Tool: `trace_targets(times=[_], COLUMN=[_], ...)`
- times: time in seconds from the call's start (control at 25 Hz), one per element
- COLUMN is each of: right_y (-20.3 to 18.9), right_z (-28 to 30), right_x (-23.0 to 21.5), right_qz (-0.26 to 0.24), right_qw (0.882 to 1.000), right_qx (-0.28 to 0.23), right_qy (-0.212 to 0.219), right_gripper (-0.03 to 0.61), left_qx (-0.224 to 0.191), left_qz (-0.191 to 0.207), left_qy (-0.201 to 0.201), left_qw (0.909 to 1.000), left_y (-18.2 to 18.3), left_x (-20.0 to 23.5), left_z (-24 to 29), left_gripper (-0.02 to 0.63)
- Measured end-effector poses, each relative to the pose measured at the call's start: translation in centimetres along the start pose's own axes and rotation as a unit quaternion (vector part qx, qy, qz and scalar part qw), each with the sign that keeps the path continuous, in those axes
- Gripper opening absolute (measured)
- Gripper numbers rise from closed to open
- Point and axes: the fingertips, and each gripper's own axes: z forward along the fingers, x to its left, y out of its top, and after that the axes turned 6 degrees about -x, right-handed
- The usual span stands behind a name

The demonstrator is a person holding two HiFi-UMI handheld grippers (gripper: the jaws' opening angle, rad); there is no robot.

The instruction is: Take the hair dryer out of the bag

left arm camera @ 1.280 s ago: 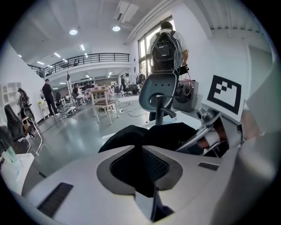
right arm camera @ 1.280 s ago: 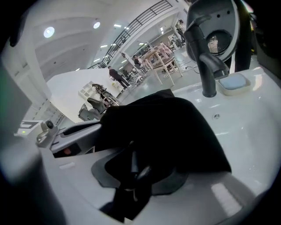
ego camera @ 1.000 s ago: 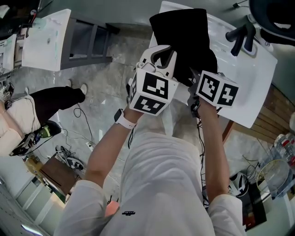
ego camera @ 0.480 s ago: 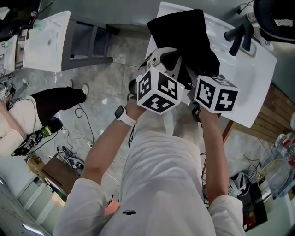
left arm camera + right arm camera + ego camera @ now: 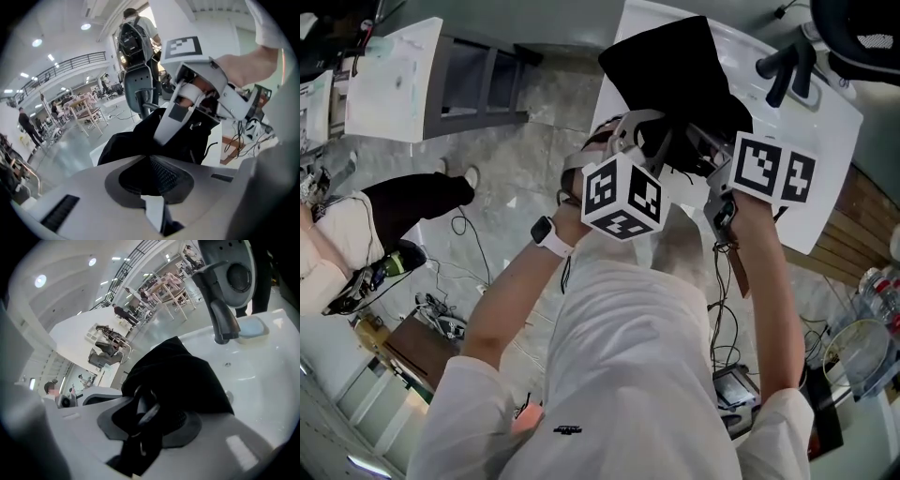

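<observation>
A black cloth bag (image 5: 675,75) lies on the white table (image 5: 825,141), with its near edge bunched up between both grippers. My left gripper (image 5: 649,141) is shut on a fold of the bag (image 5: 136,145), and black cloth runs in between its pads. Just to the right, my right gripper (image 5: 705,155) is shut on the bag's mouth (image 5: 183,376), with a black cord and a ring caught between its jaws. In the left gripper view the right gripper's fingers (image 5: 171,117) reach down onto the same cloth. No hair dryer shows; the bag hides whatever is inside it.
An office chair (image 5: 853,28) with a dark armrest (image 5: 787,70) stands at the table's far right corner. A second white table (image 5: 394,84) is at the left. Cables lie on the grey floor (image 5: 525,122), where a person (image 5: 394,211) sits at the left.
My left gripper has swung right and rolled, coming in against the bag's near edge. The right gripper has shifted slightly right. The bag's near edge is more bunched.
</observation>
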Motion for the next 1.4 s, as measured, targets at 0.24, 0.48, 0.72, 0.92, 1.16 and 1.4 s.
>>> trace_targets(times=[0.24, 0.48, 0.72, 0.92, 1.16, 1.4], right_y=[-0.2, -0.4, -1.2, -1.4, -1.5, -1.6], right_z=[0.9, 2.2, 2.3, 2.5, 2.5, 2.8], right_x=[-0.3, 0.0, -0.5, -0.6, -0.7, -0.6], right_qz=[-0.035, -0.054, -0.056, -0.061, -0.063, -0.063], right_qw=[0.999, 0.998, 0.998, 0.997, 0.997, 0.996], right_qx=[-0.017, -0.027, -0.029, -0.031, -0.044, -0.055], right_qy=[0.005, 0.021, 0.022, 0.025, 0.031, 0.03], right_gripper=[0.135, 0.137, 0.137, 0.137, 0.137, 0.137], left_qx=[-0.024, -0.037, -0.027, -0.032, -0.033, -0.031], left_qz=[-0.102, -0.296, -0.41, -0.458, -0.485, -0.529], left_qy=[-0.041, -0.084, -0.097, -0.097, -0.051, -0.055], left_qw=[0.9936, 0.9509, 0.9067, 0.8829, 0.8723, 0.8464], left_y=[0.2, -0.6, -1.5, -1.5, -2.1, -2.8], left_x=[-1.2, -0.9, -1.1, -1.7, -2.0, -3.5], left_z=[-1.4, -2.1, -2.5, -2.7, -3.7, -4.1], left_gripper=[0.028, 0.06, 0.179, 0.214, 0.235, 0.235])
